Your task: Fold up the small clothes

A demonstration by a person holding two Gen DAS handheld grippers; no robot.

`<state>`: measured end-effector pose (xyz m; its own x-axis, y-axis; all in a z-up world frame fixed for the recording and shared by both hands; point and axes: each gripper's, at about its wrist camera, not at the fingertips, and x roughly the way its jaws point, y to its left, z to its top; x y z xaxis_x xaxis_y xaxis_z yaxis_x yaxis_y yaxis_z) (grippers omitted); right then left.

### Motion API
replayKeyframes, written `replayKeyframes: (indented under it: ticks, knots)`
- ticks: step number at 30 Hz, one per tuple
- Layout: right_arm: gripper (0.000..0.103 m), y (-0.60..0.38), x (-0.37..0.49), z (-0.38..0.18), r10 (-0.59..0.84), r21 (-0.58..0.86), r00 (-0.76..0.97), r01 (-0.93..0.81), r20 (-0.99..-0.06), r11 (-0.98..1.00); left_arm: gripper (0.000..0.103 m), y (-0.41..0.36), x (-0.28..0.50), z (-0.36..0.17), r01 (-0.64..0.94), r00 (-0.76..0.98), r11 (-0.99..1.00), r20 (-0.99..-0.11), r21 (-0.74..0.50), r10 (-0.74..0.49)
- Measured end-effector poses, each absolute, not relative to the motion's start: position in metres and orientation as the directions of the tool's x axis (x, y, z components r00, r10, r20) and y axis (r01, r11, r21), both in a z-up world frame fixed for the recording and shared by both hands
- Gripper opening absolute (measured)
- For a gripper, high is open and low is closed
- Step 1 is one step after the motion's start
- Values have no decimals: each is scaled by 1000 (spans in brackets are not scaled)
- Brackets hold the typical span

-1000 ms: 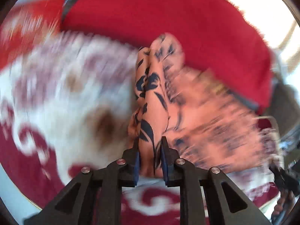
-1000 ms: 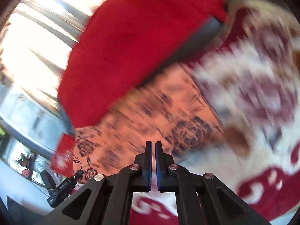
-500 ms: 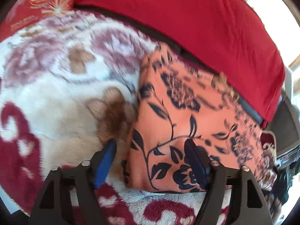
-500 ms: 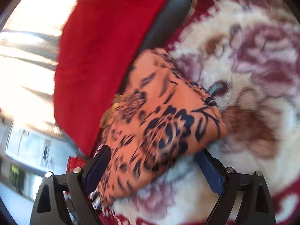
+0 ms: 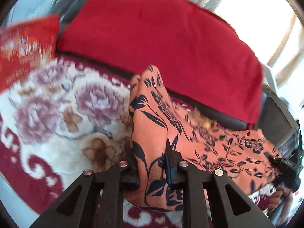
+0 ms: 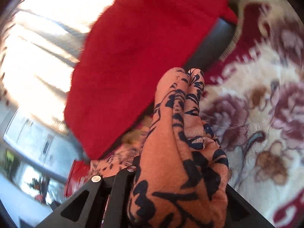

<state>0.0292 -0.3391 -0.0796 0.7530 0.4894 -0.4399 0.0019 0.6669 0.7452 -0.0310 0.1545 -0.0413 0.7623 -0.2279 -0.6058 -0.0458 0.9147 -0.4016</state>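
An orange garment with a dark blue flower print (image 5: pixel 209 138) lies on a fluffy red and white floral blanket (image 5: pixel 57 125). My left gripper (image 5: pixel 152 163) is shut on its near left edge, with bunched cloth rising between the fingers. In the right wrist view the same garment (image 6: pixel 176 161) is bunched up over my right gripper (image 6: pixel 178 186), which is shut on it; the cloth hides the fingertips. The other gripper shows at the far right of the left wrist view (image 5: pixel 281 172), at the garment's far end.
A red blanket (image 5: pixel 161 43) covers a dark sofa back (image 6: pixel 214 41) just behind the garment. A red printed bag (image 5: pixel 22 51) lies at the far left. Bright windows with curtains (image 6: pixel 38 43) are behind the sofa.
Half a second ago both grippers were open around the flat folded garment. Now both have shut on its edges and the cloth is bunched up and lifted.
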Motion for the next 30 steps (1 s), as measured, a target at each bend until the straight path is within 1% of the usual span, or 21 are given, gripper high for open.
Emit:
replayKeyframes:
  ticks: [1,2,3,4,5,6,7,8,9,10,11,12,13,15,18,21,25,30]
  knots:
    - [10,-336,15,-78,480,727,750,1,-455,687,21,156,-39,-43,-39,758,917,-610,-398,-233]
    - [14,-336,4,-85,470,704,735,14,-489,711,22,157,-43,-52,-41,743,916,-626,-398,-239]
    - [15,-335,0,-102,466,688,706,42,-533,724,25,159,-45,-66,-50,721,916,-649,-399,-243]
    - [18,-338,-2,-123,476,691,673,72,-565,719,31,164,-44,-87,-75,688,914,-685,-398,-241]
    - [20,-344,-4,-147,486,698,629,130,-607,705,31,170,-41,-112,-124,635,912,-738,-390,-229]
    - [23,-355,-8,-176,483,689,561,236,-672,685,32,180,-39,-139,-196,562,903,-798,-382,-216]
    - [27,-365,-16,-195,516,727,552,273,-655,630,42,189,-39,-152,-217,542,877,-800,-428,-257]
    - [30,-378,-27,-204,557,797,595,270,-580,541,42,202,-44,-157,-219,567,827,-757,-518,-324]
    - [37,-387,-33,-203,545,799,608,279,-577,533,45,210,-46,-155,-218,574,808,-742,-547,-347]
    - [41,-394,-38,-199,523,787,620,279,-585,550,51,213,-46,-150,-219,576,815,-745,-537,-336]
    - [51,-402,-42,-192,494,774,638,277,-591,569,55,216,-45,-142,-223,589,837,-753,-499,-292]
    - [62,-410,-45,-184,456,757,658,283,-600,589,62,218,-42,-133,-229,613,859,-753,-458,-239]
    - [68,-417,-42,-174,418,738,675,287,-608,610,65,219,-39,-126,-229,634,874,-747,-428,-200]
    - [68,-427,-36,-155,374,713,704,266,-604,649,65,221,-26,-116,-203,650,889,-736,-410,-191]
    - [68,-430,-12,-138,390,700,708,205,-588,684,66,214,-3,-115,-154,641,896,-732,-416,-230]
    - [68,-415,24,-143,403,687,698,176,-592,705,66,196,18,-116,-100,620,917,-745,-385,-245]
    - [68,-389,36,-148,424,676,679,146,-600,722,66,183,47,-121,-66,597,927,-759,-368,-259]
    - [68,-383,48,-146,414,644,669,127,-617,754,66,169,77,-122,-17,580,943,-771,-333,-262]
